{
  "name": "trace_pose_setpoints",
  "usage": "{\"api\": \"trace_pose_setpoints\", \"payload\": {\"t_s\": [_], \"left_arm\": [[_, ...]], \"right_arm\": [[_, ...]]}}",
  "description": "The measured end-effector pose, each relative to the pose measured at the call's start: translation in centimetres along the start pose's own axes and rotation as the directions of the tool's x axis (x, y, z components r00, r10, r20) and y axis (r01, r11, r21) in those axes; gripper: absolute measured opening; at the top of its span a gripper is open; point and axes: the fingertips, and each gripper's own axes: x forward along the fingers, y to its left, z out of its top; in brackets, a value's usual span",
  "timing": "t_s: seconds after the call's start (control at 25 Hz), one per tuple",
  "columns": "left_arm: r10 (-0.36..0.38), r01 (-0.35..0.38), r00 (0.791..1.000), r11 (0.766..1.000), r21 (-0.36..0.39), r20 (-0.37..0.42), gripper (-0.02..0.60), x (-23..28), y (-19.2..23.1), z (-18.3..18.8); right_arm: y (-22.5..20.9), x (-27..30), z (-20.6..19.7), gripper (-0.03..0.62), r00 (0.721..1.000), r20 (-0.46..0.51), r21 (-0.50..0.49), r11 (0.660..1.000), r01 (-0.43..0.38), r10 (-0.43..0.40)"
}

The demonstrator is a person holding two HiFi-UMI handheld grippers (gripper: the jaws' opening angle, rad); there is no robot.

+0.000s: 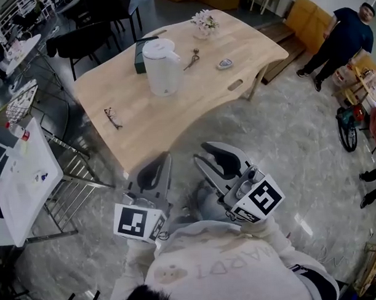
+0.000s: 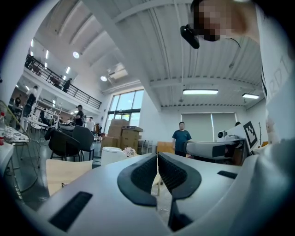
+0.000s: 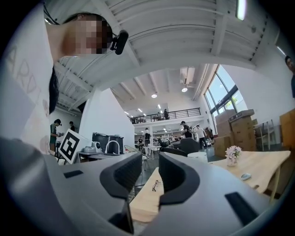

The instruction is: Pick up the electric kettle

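Note:
The white electric kettle [image 1: 161, 67] stands upright with its lid on, at the far middle of the light wooden table [image 1: 174, 110]. Both grippers hover over the marble floor, short of the table's near edge and well away from the kettle. My left gripper [image 1: 165, 157] is shut with nothing in it; its pads meet in the left gripper view [image 2: 157, 160], where the kettle [image 2: 112, 155] shows small behind the left jaw. My right gripper [image 1: 201, 151] stands open and empty [image 3: 150, 177]. The kettle's top [image 3: 200, 156] peeks over its right jaw.
On the table lie glasses [image 1: 112, 117], a dark green box [image 1: 139, 56] behind the kettle, a flower vase [image 1: 203, 24], a small metal tool [image 1: 192, 59] and a small dish [image 1: 225, 64]. Black chairs [image 1: 85, 39] stand at the far left, a white folding table [image 1: 22, 176] at the left. A person [image 1: 338, 39] stands at the far right.

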Motion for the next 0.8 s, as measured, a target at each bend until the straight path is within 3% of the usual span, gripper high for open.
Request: {"api": "trace_pose_setpoints", "payload": {"t_s": [0.36,0.8], "left_arm": [[0.056,-0.056,0.998,0.998,0.016,-0.018,0.081,5.0,5.0,-0.2],[0.131,-0.131,0.991,0.991,0.013,-0.023,0.081,17.3,10.7,0.0]], "right_arm": [[-6.2,5.4,0.1,0.098,0.999,0.024,0.0,1.0,-0.028,0.028],[-19.1,11.6,1.6,0.098,0.993,0.069,0.011,0.995,-0.097,0.096]]}}
